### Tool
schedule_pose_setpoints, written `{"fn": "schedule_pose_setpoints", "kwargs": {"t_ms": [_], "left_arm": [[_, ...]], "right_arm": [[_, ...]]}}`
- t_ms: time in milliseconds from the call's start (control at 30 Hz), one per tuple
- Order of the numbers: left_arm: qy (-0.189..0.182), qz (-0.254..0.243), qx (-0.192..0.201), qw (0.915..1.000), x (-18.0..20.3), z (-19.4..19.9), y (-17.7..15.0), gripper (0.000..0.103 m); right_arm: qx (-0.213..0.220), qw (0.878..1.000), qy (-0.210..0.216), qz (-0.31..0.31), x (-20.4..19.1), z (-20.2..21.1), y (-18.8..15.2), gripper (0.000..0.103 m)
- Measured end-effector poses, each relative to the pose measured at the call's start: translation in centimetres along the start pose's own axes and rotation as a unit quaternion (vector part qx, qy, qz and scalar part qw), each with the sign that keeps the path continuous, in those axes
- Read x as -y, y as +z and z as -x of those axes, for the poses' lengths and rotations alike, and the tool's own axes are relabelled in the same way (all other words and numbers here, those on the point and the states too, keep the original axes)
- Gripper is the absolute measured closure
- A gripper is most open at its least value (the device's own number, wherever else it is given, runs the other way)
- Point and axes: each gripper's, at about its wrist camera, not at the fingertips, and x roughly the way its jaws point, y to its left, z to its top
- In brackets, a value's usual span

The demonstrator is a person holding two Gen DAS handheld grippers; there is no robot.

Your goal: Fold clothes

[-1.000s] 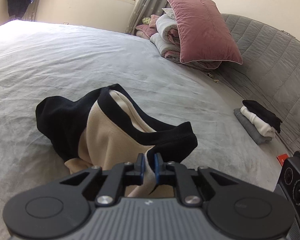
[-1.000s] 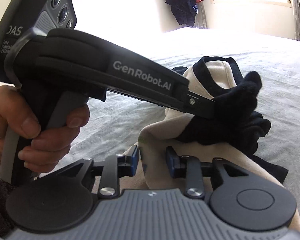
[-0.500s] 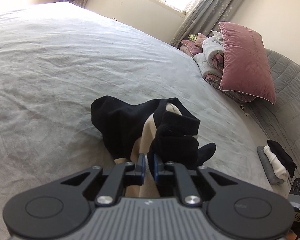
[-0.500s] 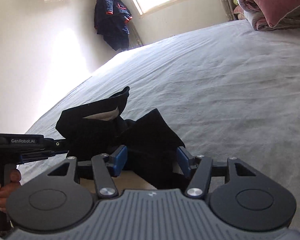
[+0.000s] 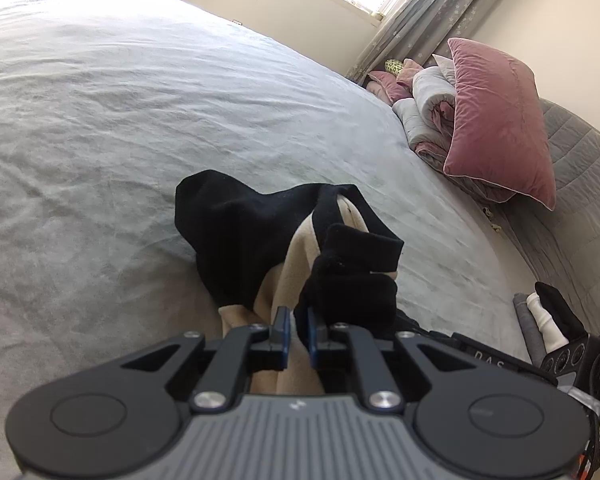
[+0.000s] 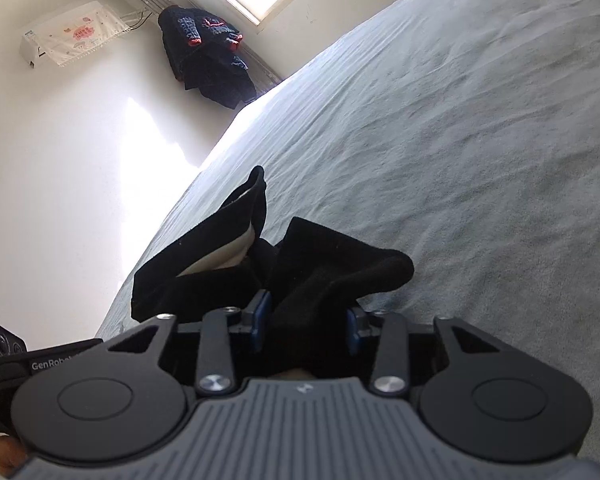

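Observation:
A beige garment with black trim and sleeves point(image 5: 236, 232) lies bunched on the grey bed point(image 5: 140, 100). My left gripper point(image 5: 298, 326) is shut on a fold where beige and black cloth meet, at the garment's near edge. In the right wrist view the garment point(image 6: 204, 276) shows mostly black, with a sliver of beige. My right gripper point(image 6: 307, 320) has a thick wad of black fabric between its blue pads point(image 6: 262, 310). Its jaws are closing and the cloth fills the gap. The two grippers hold the garment close together, side by side.
A pink pillow point(image 5: 496, 120) and rolled bedding point(image 5: 428, 96) lean at the grey quilted headboard point(image 5: 580, 184). A small stack of folded clothes point(image 5: 544, 320) sits near the bed's right edge. Dark clothes point(image 6: 204, 56) hang on the far wall beside an air conditioner point(image 6: 72, 36).
My right gripper's jaws opened wide, then narrowed onto the black fabric as it rolled and moved beside the left one. The left gripper rolled, keeping its grip. The garment bunched up.

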Motion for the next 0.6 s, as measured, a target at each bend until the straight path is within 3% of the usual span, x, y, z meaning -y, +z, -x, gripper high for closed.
{"fn": "schedule_pose_setpoints", "kwargs": {"t_ms": [133,367,600], "left_arm": [[-0.01,0.01,0.005,0.9999,0.4,-0.3,0.3,0.094],[-0.036,0.015,0.013,0.9992,1.7,-1.2,0.7,0.092],[-0.062,-0.006,0.027,0.9977,3.6,-1.7,0.5,0.066]], "right_arm": [[0.045,0.999,-0.02,0.005,0.4,2.0,1.3,0.085],[0.114,0.99,-0.067,0.045,0.4,5.7,4.9,0.086],[0.149,0.975,-0.121,0.109,0.7,6.8,6.6,0.086]]}}
